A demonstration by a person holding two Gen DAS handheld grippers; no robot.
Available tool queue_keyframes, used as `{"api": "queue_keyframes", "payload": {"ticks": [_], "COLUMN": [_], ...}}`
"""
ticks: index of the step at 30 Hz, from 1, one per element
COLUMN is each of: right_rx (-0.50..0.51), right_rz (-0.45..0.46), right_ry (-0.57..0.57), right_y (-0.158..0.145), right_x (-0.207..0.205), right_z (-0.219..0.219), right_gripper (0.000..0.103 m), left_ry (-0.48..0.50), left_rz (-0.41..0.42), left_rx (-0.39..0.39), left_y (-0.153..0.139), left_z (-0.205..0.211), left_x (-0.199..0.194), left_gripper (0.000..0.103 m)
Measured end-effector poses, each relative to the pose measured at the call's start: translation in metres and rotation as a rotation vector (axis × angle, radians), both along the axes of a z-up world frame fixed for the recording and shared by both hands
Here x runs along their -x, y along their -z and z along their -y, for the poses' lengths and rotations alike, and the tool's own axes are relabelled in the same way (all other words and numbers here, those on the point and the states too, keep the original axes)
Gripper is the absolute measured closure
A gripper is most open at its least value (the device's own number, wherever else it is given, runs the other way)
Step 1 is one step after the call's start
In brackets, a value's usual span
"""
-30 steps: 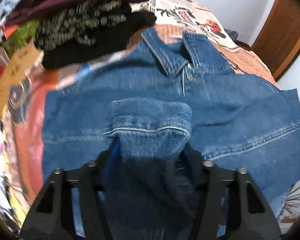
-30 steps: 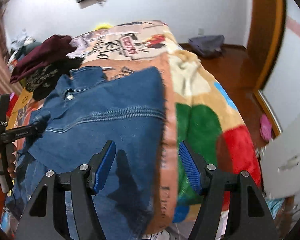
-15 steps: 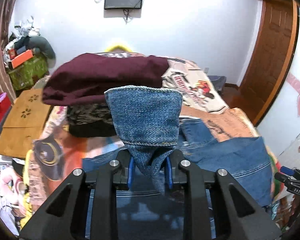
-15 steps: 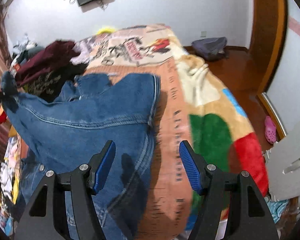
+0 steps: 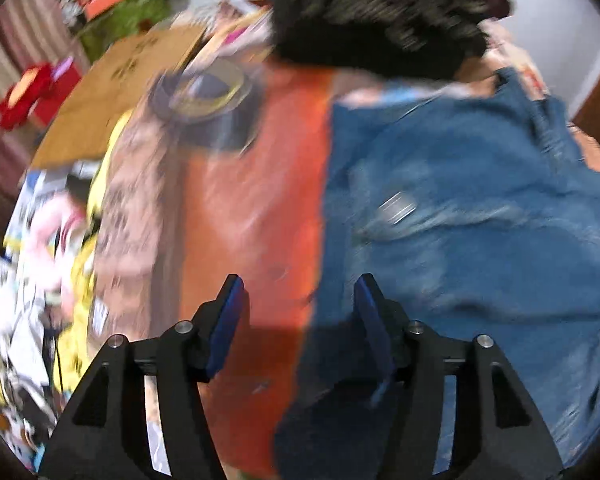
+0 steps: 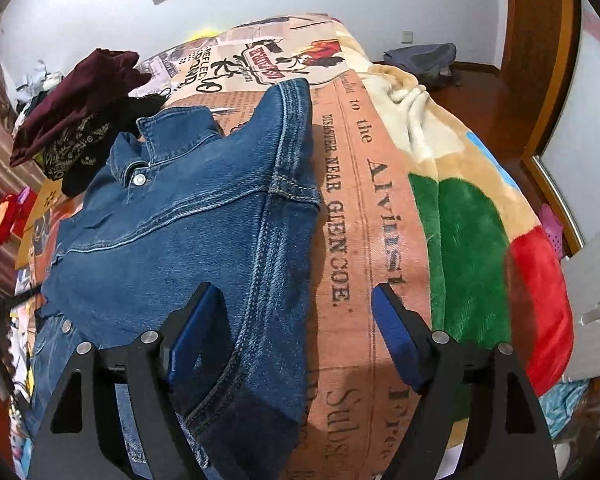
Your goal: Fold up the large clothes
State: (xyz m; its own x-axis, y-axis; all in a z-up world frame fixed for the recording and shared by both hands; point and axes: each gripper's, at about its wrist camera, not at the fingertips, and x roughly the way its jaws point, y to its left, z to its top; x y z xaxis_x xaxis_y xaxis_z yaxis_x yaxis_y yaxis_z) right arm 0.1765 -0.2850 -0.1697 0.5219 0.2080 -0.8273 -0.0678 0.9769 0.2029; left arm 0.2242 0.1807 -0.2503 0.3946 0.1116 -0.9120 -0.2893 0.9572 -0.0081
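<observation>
A blue denim jacket (image 6: 188, 224) lies on the printed bed blanket (image 6: 364, 184), collar at the far end, with a sleeve folded across its body. My right gripper (image 6: 300, 332) is open and empty above the jacket's right edge. The left wrist view is motion-blurred; the jacket (image 5: 460, 220) fills its right half. My left gripper (image 5: 296, 316) is open and empty, hovering over the jacket's left edge and the orange part of the blanket (image 5: 252, 216).
A pile of folded clothes, maroon on top of black patterned ones (image 6: 76, 120), sits at the bed's far left beside the collar. A wooden side table (image 5: 116, 92) stands left of the bed. A wooden door (image 6: 540, 60) and floor are at the right.
My left gripper has let go of the denim sleeve, opened, and swung down toward the jacket's left edge. The sleeve now lies across the jacket. The right gripper stayed open.
</observation>
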Motion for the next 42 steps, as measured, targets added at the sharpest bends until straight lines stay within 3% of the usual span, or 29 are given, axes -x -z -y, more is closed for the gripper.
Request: {"api": "queue_keyframes", "payload": {"ticks": [2, 6, 14, 24, 27, 30, 31, 33, 34, 35, 38, 42], "right_rx": [-0.007, -0.029, -0.114, -0.115, -0.14, -0.183, -0.192, -0.195, -0.2, -0.221, -0.206, -0.176], "right_rz": [-0.008, -0.02, 0.013, -0.018, -0.029, -0.035, -0.04, -0.051, -0.057, -0.063, -0.03, 0.075], "right_ry": [0.007, 0.007, -0.002, -0.023, -0.022, -0.023, -0.021, -0.01, -0.002, -0.005, -0.028, -0.094], "right_y": [0.0, -0.006, -0.026, -0.012, -0.004, 0.002, 0.004, 0.007, 0.007, 0.007, -0.007, -0.05], "right_x": [-0.001, -0.005, -0.03, -0.075, -0.087, -0.098, -0.102, -0.108, -0.111, -0.113, -0.114, -0.114], "right_z": [-0.001, -0.001, -0.002, -0.006, -0.003, -0.003, -0.003, -0.003, -0.002, -0.002, -0.007, -0.022], "right_gripper": [0.027, 0.027, 0.027, 0.027, 0.034, 0.051, 0.061, 0.078, 0.088, 0.089, 0.091, 0.094], "left_ry": [-0.041, -0.06, -0.002, 0.071, 0.071, 0.088, 0.092, 0.079, 0.074, 0.067, 0.068, 0.076], "left_rz": [-0.037, -0.005, 0.102, 0.063, 0.105, 0.12, 0.121, 0.116, 0.106, 0.093, 0.103, 0.139], "left_rx": [0.029, 0.118, 0.273, 0.447, 0.486, 0.531, 0.542, 0.519, 0.501, 0.476, 0.422, 0.326], "left_y": [0.011, 0.004, -0.03, 0.01, 0.012, 0.019, 0.021, 0.024, 0.026, 0.028, 0.022, -0.01], "left_z": [-0.017, -0.036, -0.037, -0.042, -0.043, -0.039, -0.037, -0.033, -0.032, -0.031, -0.024, -0.014], "left_x": [0.013, 0.02, -0.022, -0.091, -0.101, -0.111, -0.114, -0.119, -0.121, -0.124, -0.123, -0.123], "left_gripper": [0.046, 0.045, 0.041, 0.042, 0.042, 0.042, 0.044, 0.06, 0.08, 0.092, 0.095, 0.096]}}
